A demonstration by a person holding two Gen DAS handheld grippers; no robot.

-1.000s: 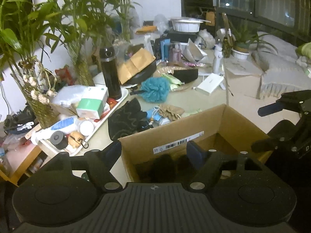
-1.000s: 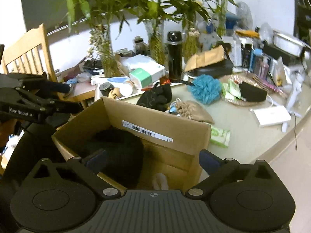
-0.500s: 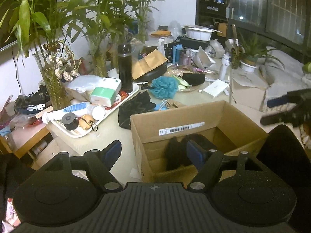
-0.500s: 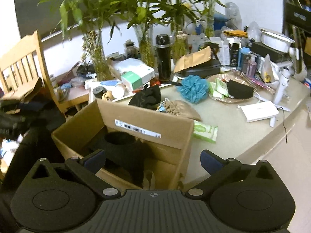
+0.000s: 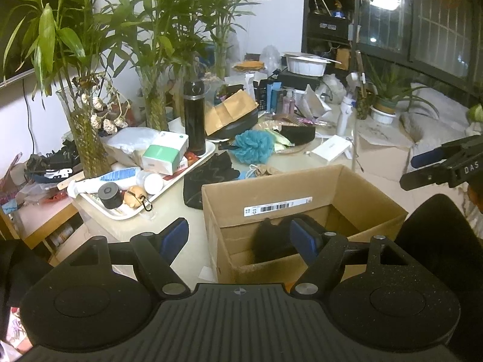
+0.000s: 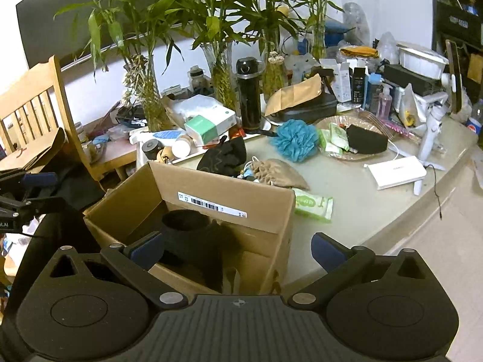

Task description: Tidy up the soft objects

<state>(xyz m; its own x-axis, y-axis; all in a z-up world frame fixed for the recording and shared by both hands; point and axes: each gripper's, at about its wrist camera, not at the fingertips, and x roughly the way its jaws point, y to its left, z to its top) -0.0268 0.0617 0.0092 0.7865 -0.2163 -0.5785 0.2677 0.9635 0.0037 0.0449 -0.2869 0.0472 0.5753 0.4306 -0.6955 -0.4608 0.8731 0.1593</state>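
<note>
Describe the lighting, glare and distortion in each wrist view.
Left wrist view: dim and noisy, lamp glare in the dark window, fisheye-bent edges, box interior in shadow. Right wrist view: brighter, wall nearly blown out, table edge curved by the lens.

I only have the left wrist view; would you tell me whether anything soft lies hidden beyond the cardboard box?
Observer: Yes, a green wipes pack lies flat on the table beside the cardboard box.
Operator: Thank you. Is the right gripper carrying anything?
Observer: No, the right gripper is open, with nothing between its fingers.
Operator: What is inside the box?
Observer: A black fabric item with a round opening facing up.
</note>
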